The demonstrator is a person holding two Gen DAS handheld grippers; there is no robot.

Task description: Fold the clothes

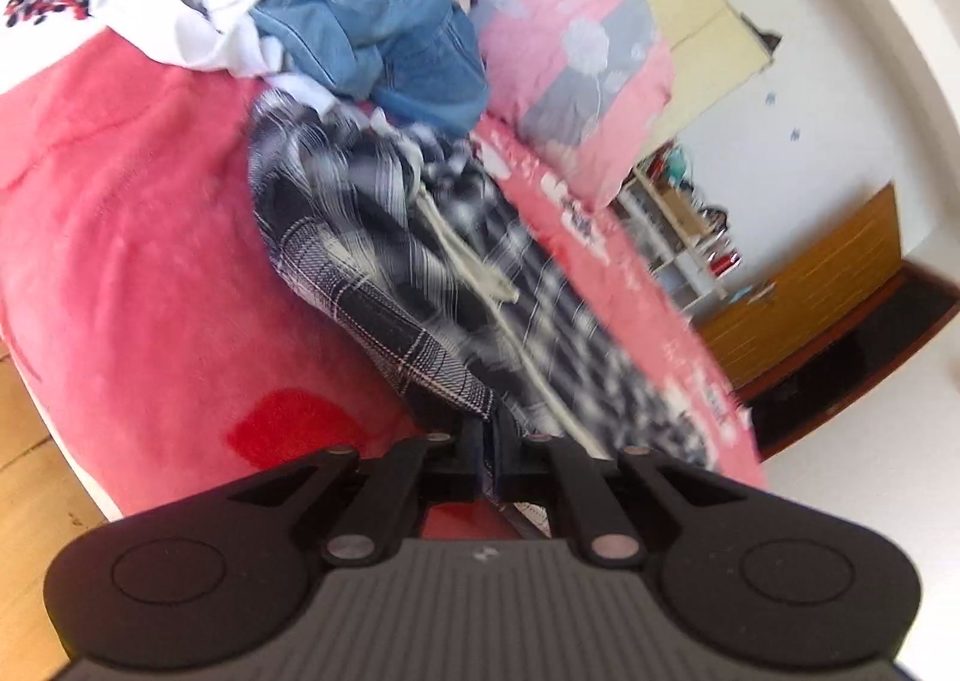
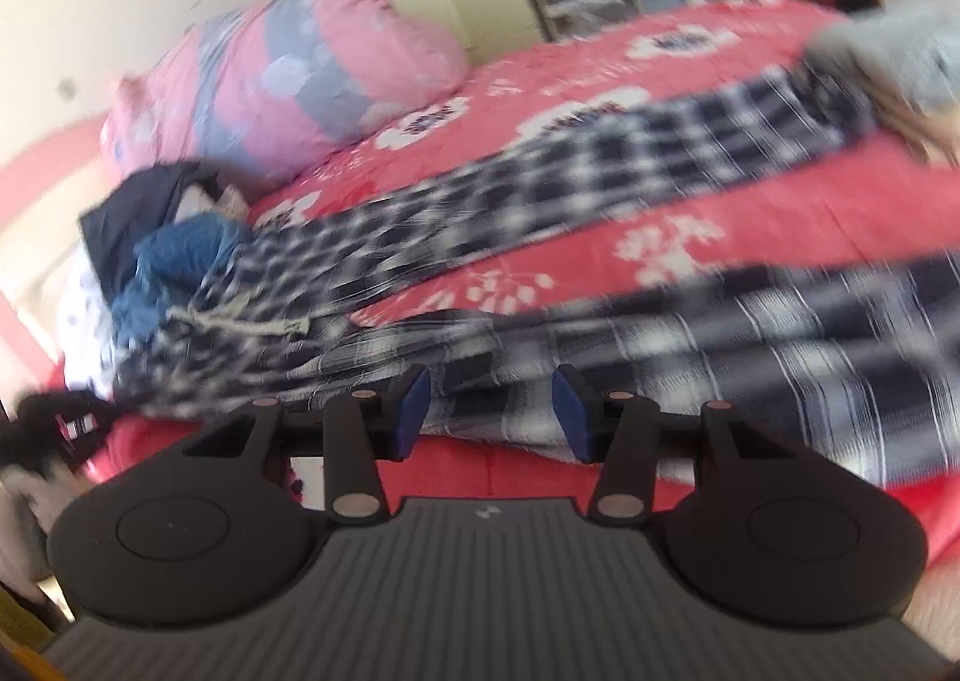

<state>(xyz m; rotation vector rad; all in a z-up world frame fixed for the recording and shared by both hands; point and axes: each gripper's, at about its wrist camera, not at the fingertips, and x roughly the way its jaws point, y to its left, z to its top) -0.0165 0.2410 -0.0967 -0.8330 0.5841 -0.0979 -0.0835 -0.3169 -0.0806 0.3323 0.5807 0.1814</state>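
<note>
red flowery bed cover [image 2: 708,189] under checked pants [image 1: 384,261], pink pillow [image 2: 300,75] by the wall, clothes pile [image 1: 336,27] behind, left claw [image 1: 489,444] pinching the pants' edge, right claw [image 2: 491,411] open over them

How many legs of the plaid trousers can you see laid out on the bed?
2: one leg stretches across the red bedspread; the other leg lies nearer, by the right gripper.
</note>
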